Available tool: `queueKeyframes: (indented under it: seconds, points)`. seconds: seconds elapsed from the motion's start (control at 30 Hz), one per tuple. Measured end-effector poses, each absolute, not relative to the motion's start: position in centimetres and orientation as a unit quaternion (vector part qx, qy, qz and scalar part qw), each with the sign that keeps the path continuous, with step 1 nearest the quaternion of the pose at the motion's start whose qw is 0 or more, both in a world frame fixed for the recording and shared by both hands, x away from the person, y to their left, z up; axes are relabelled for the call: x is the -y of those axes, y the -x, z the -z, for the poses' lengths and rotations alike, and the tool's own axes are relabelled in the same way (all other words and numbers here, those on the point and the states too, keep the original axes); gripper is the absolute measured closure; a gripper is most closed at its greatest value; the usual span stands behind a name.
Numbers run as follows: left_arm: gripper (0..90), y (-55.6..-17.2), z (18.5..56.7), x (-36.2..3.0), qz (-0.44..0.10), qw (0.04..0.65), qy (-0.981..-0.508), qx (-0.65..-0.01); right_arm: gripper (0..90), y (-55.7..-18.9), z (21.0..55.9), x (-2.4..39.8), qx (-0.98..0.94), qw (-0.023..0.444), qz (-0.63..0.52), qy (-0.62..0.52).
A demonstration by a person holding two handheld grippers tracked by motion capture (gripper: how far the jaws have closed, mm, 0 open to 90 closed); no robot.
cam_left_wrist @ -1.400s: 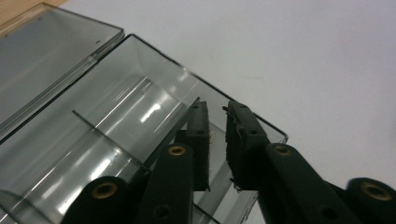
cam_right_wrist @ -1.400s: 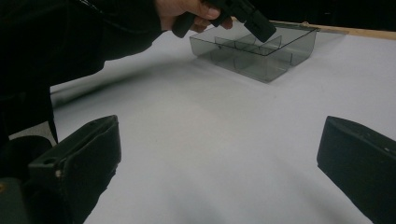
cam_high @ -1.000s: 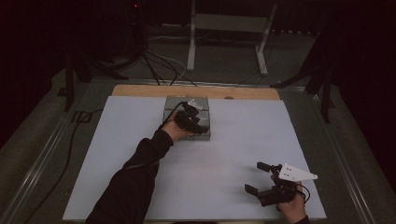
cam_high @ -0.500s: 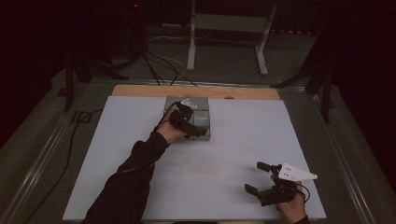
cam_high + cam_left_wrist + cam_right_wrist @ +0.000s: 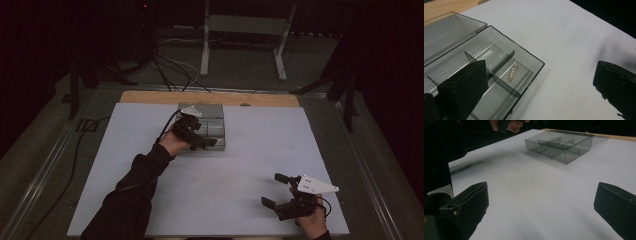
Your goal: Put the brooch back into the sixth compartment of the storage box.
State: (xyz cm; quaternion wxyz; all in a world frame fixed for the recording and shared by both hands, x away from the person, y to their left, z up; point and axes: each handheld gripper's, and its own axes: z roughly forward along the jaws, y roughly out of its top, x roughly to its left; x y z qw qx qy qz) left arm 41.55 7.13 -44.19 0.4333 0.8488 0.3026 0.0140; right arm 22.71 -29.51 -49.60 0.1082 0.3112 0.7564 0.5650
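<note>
Nearest to me, my right tongs [image 5: 281,200] rested on the white worktop [image 5: 235,200], well short of the smoky divided box [image 5: 202,131] and off to its right, jaws spread wide with nothing between them. They took no part in the work.

Farther out, my left tongs [image 5: 200,134] hung just above the box, at its near left side. Their jaws had just been opening, and now stood as wide as they go; in the left gripper view nothing lay between them, only the box on one side and bare worktop on the other. A moment before, the left hand [image 5: 172,142] had been lower and closer over the box; now it had lifted off a little.

Inside the box, in the corner compartment at its right end as the left gripper view showed it, lay a small gold brooch [image 5: 513,72], flat on the floor of the cell and clear of the dividers. The hinged lid [image 5: 446,35] lay open behind the box, toward the wooden strip [image 5: 150,97].

I judged the brooch delivered: released, resting in its compartment. What remained, probably, was to draw back and shut the lid.
</note>
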Motion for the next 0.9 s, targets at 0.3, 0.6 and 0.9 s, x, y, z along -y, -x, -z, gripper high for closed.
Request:
queueKeyframes:
  seconds: [0.3, 0.6, 0.9]
  points:
    - [1.2, -40.1, 43.5, -9.4, -0.005, 0.446, -0.848, -0.285, 0.0, -22.7, 49.6, 29.5, -0.756, 0.108, -0.565, -0.312]
    - [1.2, -38.8, 43.9, -12.1, -0.018, 0.445, -0.846, -0.293, 0.0, -22.8, 49.6, 29.5, -0.756, 0.108, -0.565, -0.313]
    - [1.2, -37.0, 44.9, -15.3, -0.019, 0.449, -0.841, -0.301, 0.0, -22.9, 49.7, 29.2, -0.758, 0.107, -0.563, -0.312]
